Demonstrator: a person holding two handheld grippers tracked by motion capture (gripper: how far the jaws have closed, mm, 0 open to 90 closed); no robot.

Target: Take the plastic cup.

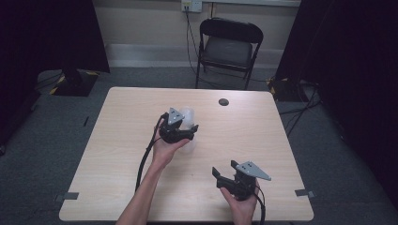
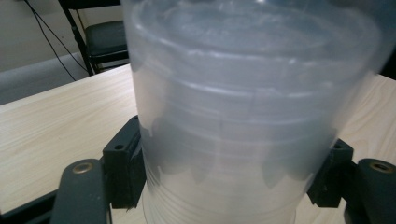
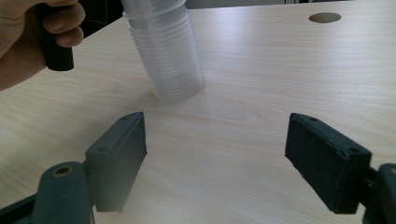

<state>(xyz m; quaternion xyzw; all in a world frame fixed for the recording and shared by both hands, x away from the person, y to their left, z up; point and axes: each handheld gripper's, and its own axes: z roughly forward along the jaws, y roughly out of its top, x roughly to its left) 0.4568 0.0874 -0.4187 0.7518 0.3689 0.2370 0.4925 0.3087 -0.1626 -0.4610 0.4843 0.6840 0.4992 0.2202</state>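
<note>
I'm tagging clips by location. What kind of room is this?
Probably a lab or recording room, not a home: a bare table on grey carpet, black curtains on both sides, a folding chair by the wall, and cables across the floor.

A lab-like recording room: black curtains (image 1: 42,33), 1 folding chair (image 1: 227,47), bare wooden table (image 1: 122,136), grey carpet (image 1: 47,140).

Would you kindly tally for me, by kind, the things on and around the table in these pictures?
Stacks of clear plastic cups: 1 (number of cups in it cannot be told)
Grippers: 2, left gripper and right gripper
Tables: 1
Folding chairs: 1
Total: 5
</note>
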